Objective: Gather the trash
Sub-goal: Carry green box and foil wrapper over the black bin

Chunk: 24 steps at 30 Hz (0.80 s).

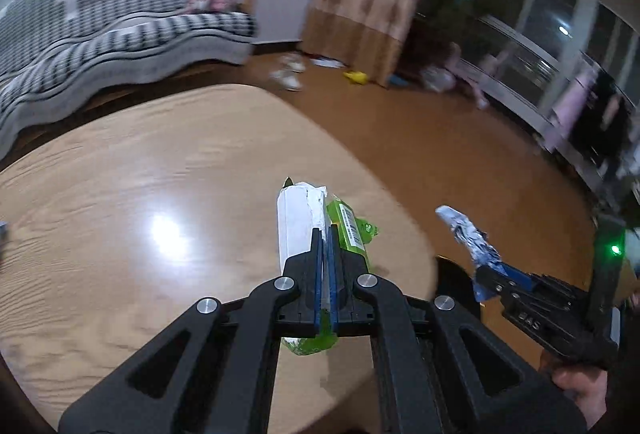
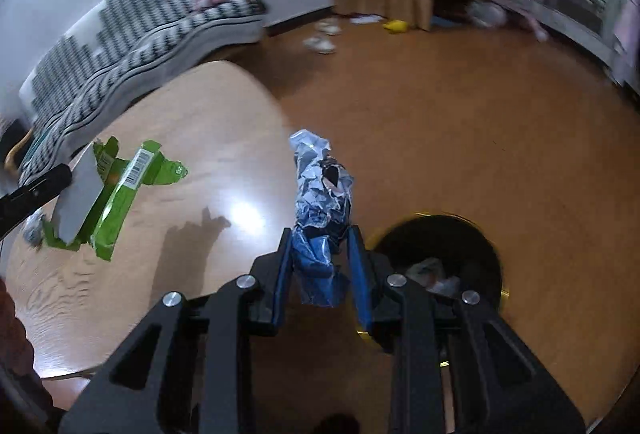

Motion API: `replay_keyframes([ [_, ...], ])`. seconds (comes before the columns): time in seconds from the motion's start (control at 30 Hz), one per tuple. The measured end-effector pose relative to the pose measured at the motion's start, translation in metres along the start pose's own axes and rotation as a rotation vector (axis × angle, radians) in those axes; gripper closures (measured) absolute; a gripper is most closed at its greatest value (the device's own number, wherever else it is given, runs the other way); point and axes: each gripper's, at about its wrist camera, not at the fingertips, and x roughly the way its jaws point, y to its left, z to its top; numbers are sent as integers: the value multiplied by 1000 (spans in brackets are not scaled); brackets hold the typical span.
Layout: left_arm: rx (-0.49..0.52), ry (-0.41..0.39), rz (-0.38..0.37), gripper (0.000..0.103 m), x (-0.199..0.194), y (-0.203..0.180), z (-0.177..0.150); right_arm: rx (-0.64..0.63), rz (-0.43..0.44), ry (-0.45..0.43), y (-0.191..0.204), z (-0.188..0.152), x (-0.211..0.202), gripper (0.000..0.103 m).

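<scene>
Wooden table edge (image 2: 276,101); bin (image 2: 492,246) beside

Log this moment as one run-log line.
left tool: shut on green carton | right tool: shut on blue wrapper | both above table edge | bin on floor, holds trash

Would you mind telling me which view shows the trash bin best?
The right wrist view: the bin sits on the floor just right of the right gripper, its dark opening with trash inside partly hidden by the fingers. In the left wrist view only a dark sliver beyond the table edge may be it.
</scene>
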Motion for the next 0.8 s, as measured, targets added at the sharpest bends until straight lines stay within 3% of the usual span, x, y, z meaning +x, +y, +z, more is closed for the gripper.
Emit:
replay_keyframes([
  [0.1, 63, 23, -46, 101, 24, -46, -8, 38, -25, 18, -38, -5, 3, 76],
  [0.33, 172, 54, -131, 101, 60, -112, -22, 146, -82, 98, -113, -18, 21, 76],
  [0.8, 271, 129, -196, 101, 113, -165, -35, 212, -89, 182, -146, -26, 40, 76],
])
